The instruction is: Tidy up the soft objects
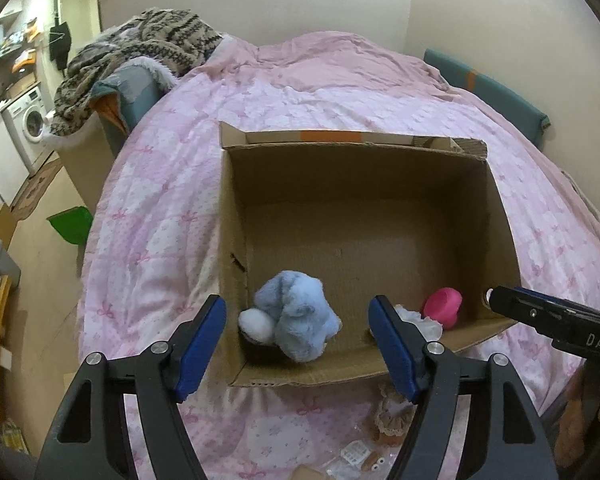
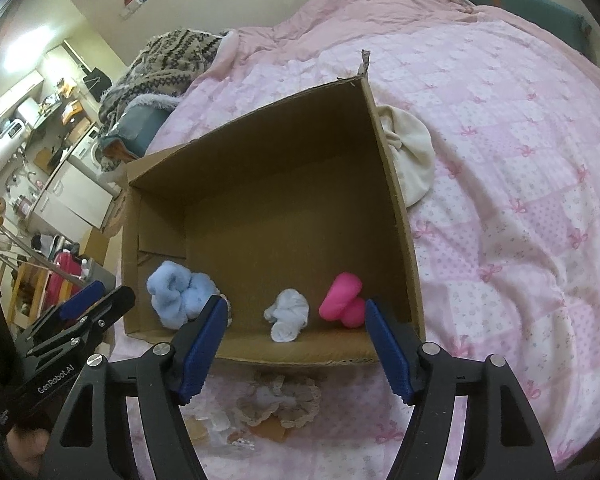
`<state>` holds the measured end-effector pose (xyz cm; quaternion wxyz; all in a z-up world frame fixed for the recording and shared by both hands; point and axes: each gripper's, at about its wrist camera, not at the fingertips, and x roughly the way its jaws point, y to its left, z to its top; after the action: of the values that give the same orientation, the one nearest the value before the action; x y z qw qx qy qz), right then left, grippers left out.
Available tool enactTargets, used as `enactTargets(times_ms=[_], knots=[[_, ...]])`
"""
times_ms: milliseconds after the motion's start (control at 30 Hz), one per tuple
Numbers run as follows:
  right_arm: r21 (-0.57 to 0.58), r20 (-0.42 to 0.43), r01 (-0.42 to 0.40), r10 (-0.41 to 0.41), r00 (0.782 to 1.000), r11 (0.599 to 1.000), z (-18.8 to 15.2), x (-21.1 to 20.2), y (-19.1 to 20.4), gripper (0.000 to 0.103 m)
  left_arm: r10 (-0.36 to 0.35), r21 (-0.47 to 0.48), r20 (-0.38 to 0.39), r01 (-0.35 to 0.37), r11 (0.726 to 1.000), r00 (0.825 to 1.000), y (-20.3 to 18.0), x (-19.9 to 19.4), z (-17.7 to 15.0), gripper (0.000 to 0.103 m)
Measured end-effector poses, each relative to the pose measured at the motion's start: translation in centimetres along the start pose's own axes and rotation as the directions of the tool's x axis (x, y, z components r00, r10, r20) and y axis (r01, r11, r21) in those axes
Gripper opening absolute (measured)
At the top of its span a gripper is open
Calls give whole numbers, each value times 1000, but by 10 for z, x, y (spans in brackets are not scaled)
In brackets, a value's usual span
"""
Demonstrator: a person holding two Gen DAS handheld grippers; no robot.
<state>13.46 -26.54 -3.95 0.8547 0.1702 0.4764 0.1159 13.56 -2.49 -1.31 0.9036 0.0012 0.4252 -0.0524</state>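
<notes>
Tools, left [image 1: 298,340] and right [image 2: 296,344], both gape wide and empty over brown cardboard box [image 1: 236,248] holding fluffy blue plush toy [image 1: 296,316].

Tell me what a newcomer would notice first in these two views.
The open brown cardboard box on the pink quilted bedspread dominates both views. Along its near wall lie a fluffy light-blue plush toy, a small white cloth bundle and a bright pink rubbery toy. Both grippers hover nearby, jaws open and empty.

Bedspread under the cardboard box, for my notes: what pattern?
Pink patchwork bedspread with bows; clearest in right wrist view.
</notes>
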Motion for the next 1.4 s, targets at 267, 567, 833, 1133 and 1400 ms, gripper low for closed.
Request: enactTargets(times_ms=[267,567,833,1133,1400], knots=[[-22,19,-29,29,999,999,-8,-15,8,75,0,-25,-4,0,1000,1000,7,-20,-7,71],[-23,12,-67,67,998,997,-25,-29,15,75,-44,-29,-97,41,999,994,10,-29,-29,71],[-28,-45,-58,57,997,998,-47,-27,21,75,-39,-72,-170,27,997,985,22,-30,-49,71],[-39,-103,-19,15,995,999,-60,-20,15,75,-116,-152,-385,61,987,915,30,7,-78,70],[62,-136,6,3,991,998,-57,-7,-6,75,-86,-58,-545,65,996,834,2,43,-110,55]])
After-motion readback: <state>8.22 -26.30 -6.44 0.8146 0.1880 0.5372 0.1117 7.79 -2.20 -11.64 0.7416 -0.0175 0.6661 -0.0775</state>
